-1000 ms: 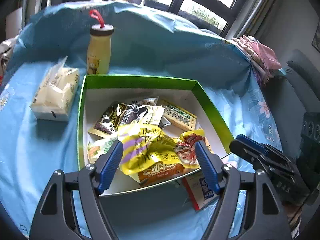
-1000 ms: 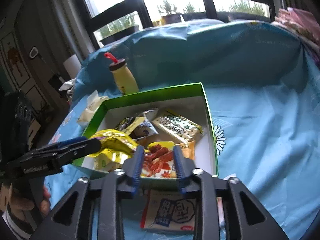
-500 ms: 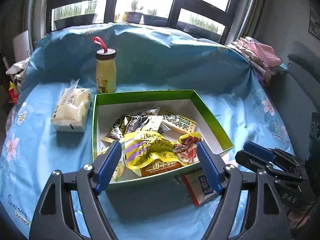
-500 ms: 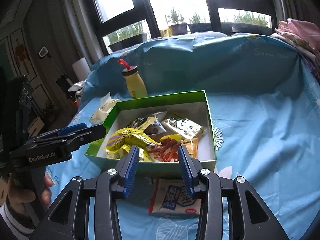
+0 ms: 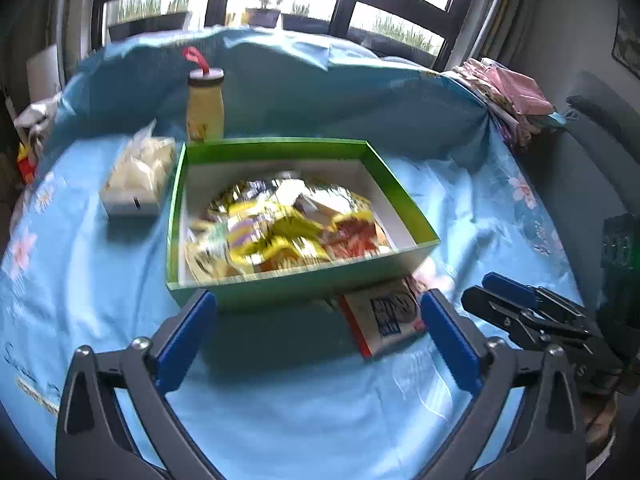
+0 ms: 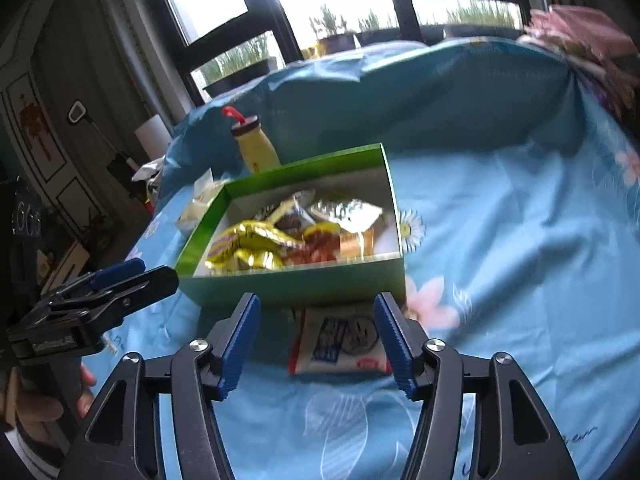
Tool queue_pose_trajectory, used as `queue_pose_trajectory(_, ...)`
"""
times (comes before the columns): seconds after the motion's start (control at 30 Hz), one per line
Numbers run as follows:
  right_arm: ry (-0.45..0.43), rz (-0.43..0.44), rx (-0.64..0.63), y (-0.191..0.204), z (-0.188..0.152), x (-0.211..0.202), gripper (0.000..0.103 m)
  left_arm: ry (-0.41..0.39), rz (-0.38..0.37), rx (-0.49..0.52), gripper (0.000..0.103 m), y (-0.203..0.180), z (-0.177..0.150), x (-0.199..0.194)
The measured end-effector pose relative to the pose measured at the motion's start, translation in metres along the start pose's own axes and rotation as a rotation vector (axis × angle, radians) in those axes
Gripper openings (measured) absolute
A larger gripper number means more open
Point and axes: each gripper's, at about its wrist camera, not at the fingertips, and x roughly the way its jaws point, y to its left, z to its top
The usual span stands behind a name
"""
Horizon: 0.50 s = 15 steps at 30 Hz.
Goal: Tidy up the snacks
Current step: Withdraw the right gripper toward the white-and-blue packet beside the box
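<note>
Left tool (image 5: 318, 334): we see its jaws opening, spread wide, nothing pinched; only bare blue cloth lies between the blue pads, just short of the box's near wall.
Right tool (image 6: 316, 340): we see its jaws opening as well; the white packet lies between the pads, and we see no pad pressing on it.
White packet (image 6: 340, 340): flat on the cloth, just outside the green box, partly tucked under or against the near wall; we cannot tell which. Blue print and a red edge show.
Green box (image 5: 400, 196): open-topped, white inside, set around the middle of the tabletop, its long side running toward the far edge.
Snack packets (image 5: 280, 232): we note a loose heap inside the box, yellow, red and silver wrappers overlapping; the left view is blurred, so the printing is unreadable.
Blue tablecloth (image 5: 280, 392): covers the tabletop, flower pattern, rising in folds along the far edge.
Yellow bottle (image 5: 205, 108): upright beyond the box's far left corner, dark cap with a red loop.
Tissue pack (image 5: 136, 176): just left of the box, near the bottle.
Pink cloth pile (image 5: 508, 96): at the tabletop's far right corner.
Person's hand (image 6: 44, 400): we see it gripping the left tool's handle at the right view's lower left.
</note>
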Motion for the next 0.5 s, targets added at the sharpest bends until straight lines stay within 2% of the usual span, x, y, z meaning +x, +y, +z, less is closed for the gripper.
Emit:
queue_pose_trajectory(0.23, 0.032, 0.016, 0.092, -0.027, -0.019, 0.0, 0.063, 0.08, -0.051, -0.058, 0.103, 0.003, -0.02, 0.013)
queue_pose_trajectory(0.3, 0.04, 0.027, 0.108, -0.032, -0.023, 0.0, 0.063, 0.107, -0.092, -0.094, 0.103, 0.006, -0.024, 0.019)
queue_pose_trajectory(0.5, 0.076, 0.083, 0.186, -0.05, -0.032, 0.011, 0.063, 0.215, -0.277, -0.249, 0.103, 0.016, -0.032, 0.042)
